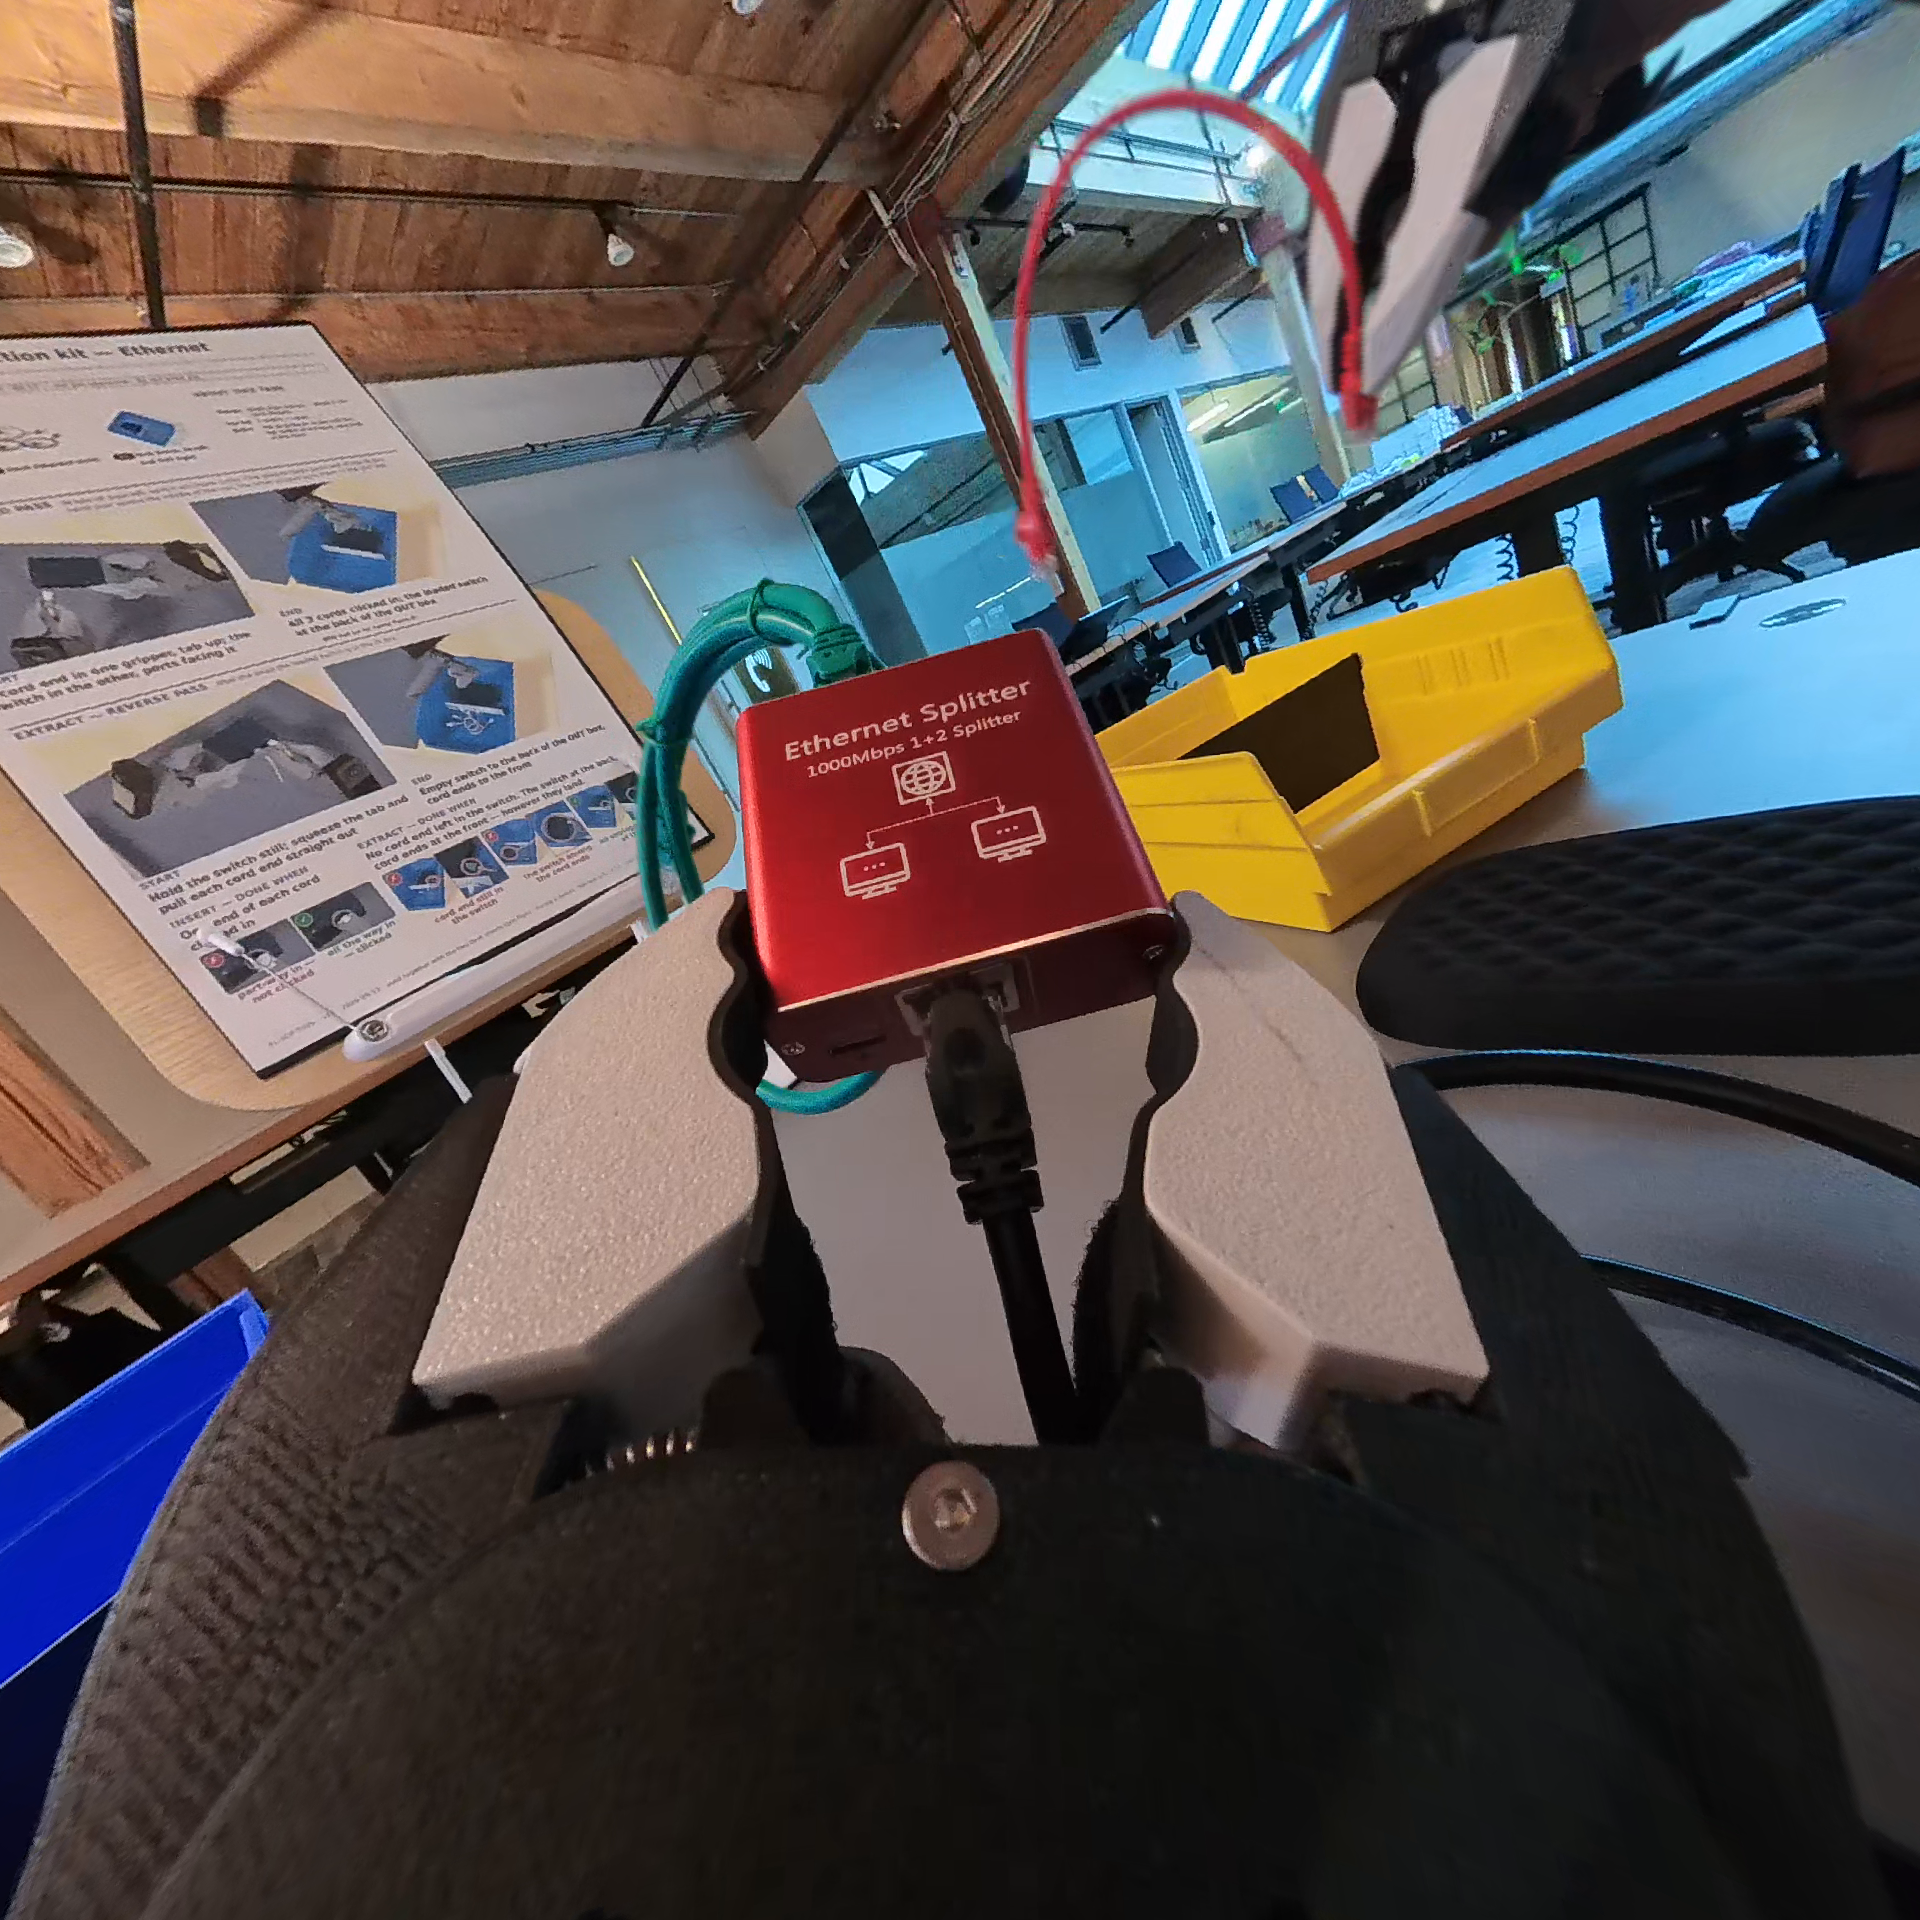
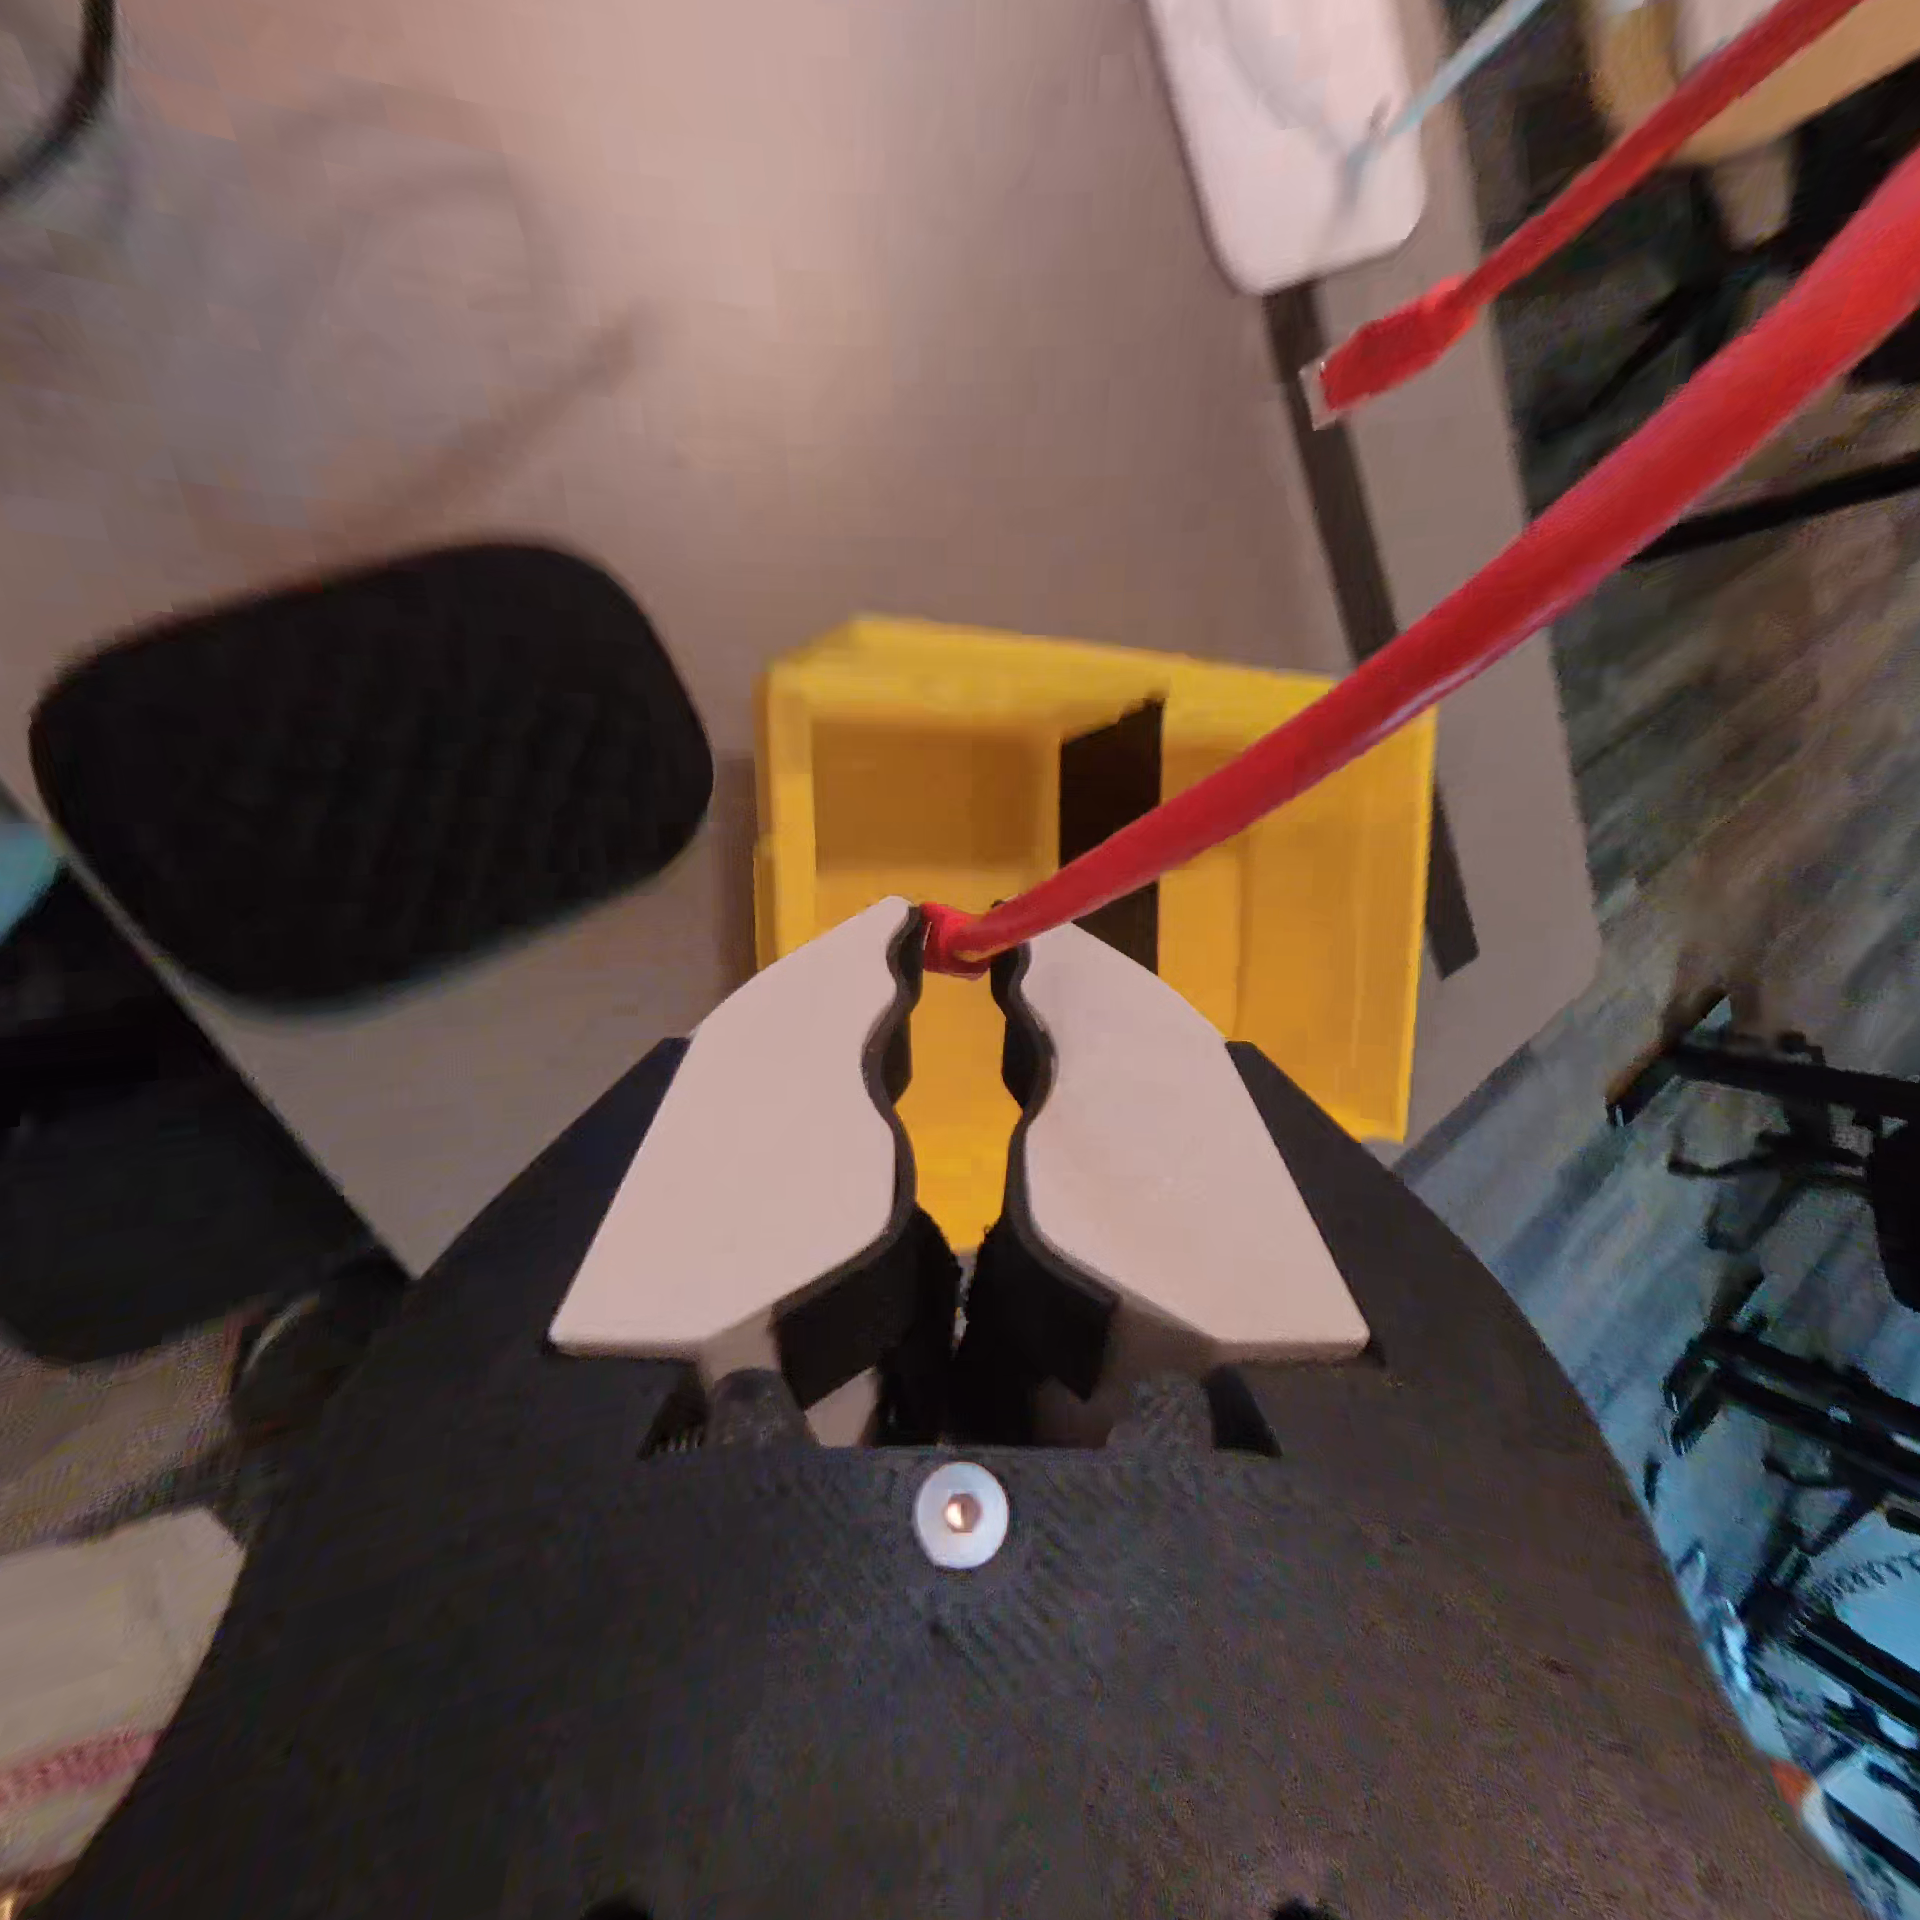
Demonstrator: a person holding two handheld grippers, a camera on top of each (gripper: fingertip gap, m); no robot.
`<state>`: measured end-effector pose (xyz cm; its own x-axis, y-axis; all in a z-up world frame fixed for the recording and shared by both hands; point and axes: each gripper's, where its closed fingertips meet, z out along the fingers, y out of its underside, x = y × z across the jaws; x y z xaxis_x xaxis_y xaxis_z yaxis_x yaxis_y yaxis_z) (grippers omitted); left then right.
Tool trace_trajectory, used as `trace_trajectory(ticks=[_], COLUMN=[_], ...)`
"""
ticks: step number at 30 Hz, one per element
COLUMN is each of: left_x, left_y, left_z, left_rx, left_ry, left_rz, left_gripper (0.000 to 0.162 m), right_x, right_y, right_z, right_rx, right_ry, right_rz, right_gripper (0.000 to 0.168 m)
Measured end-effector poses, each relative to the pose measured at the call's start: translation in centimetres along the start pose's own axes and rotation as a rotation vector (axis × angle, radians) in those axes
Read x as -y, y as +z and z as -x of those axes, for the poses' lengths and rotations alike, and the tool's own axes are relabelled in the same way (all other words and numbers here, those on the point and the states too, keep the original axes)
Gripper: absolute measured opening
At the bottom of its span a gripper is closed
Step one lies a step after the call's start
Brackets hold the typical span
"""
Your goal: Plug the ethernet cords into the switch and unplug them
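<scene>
Red anodised metal switch box [image 1: 940,821] sits clamped between the grey fingertips of the left gripper [image 1: 951,971], held off the table, white-printed top face up. Black ethernet cord [image 1: 997,1174] is seated in the port on the near face and runs back between the fingers toward the camera. Green ethernet cord [image 1: 686,727] is plugged in at the far face, coiled in a loop off the box's left side.

Right gripper [image 2: 956,951] is clenched on the thin red ethernet cord [image 2: 1455,665], pinching it right at the fingertips near one plug end. From the left wrist view the same right gripper [image 1: 1361,343] is up high, well above and to the right of the switch, with the red cord [image 1: 1049,260] arching up and over, its free plug dangling above the far edge of the box, not touching it.

Yellow plastic bin [image 1: 1382,748] lies on the pale table [image 1: 1766,707] just right of the switch; directly below the right gripper in its own view. Black mesh pad [image 1: 1662,925] is beside the bin. White instruction board [image 1: 260,665] leans at the left. Blue bin [image 1: 94,1475] corner shows lower left.
</scene>
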<state>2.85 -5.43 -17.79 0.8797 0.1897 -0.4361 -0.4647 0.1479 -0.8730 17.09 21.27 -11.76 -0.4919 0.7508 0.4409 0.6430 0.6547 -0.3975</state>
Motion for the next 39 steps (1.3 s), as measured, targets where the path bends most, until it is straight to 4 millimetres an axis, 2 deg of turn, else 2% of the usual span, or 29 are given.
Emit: trace_trajectory(ticks=[6,10,13,17,22,25,29,31,33,34,36,39], left_x=[-0.1,0.0,-0.2,-0.2,-0.4,-0.5,-0.5,-0.6,-0.6,-0.6,-0.6,-0.6], left_y=[0.1,0.0,0.1,0.1,0.1,0.2,0.2,0.2,0.2,0.2,0.3,0.3], left_z=[0.0,0.0,0.1,0.1,0.1,0.0,-0.1,-0.1,0.0,-0.1,-0.1,-0.1], left_rx=[0.004,0.005,0.008,0.008,0.006,0.002,0.002,0.005,0.007,0.008,0.011,0.017], left_ry=[0.004,0.004,0.006,-0.001,0.0,-0.002,0.007,0.011,0.015,0.017,0.029,0.044], left_rz=[0.003,-0.004,0.004,0.003,0.006,0.008,0.012,0.016,0.017,0.018,0.022,0.023], left_gripper=[0.072,0.072,0.072,0.072,0.072,0.072,0.072,0.072,0.072,0.072,0.072,0.072], right_x=[-7.7,-10.2,-11.1,-11.8,-13.2,-14.0,-14.0,-13.0,-9.7,-7.2,-2.0,6.6], right_y=[1.0,3.2,5.3,8.4,11.1,11.9,11.6,10.9,10.0,9.4,7.8,5.4], right_z=[1.2,1.7,2.3,2.0,1.6,1.4,0.0,-1.7,-3.1,-3.3,-3.5,-0.4], right_rx=[0.169,0.32,0.451,0.548,0.535,0.484,0.372,0.253,0.132,0.09,0.004,0.089], right_ry=[-0.053,-0.057,-0.062,-0.033,0.066,0.105,0.158,0.197,0.247,0.266,0.313,0.388], right_rz=[0.197,0.274,0.313,0.29,0.28,0.29,0.274,0.233,0.095,-0.008,-0.195,-0.483], right_gripper=[0.013,0.013,0.013,0.013,0.013,0.028,0.052,0.06,0.073,0.079,0.079,0.071])
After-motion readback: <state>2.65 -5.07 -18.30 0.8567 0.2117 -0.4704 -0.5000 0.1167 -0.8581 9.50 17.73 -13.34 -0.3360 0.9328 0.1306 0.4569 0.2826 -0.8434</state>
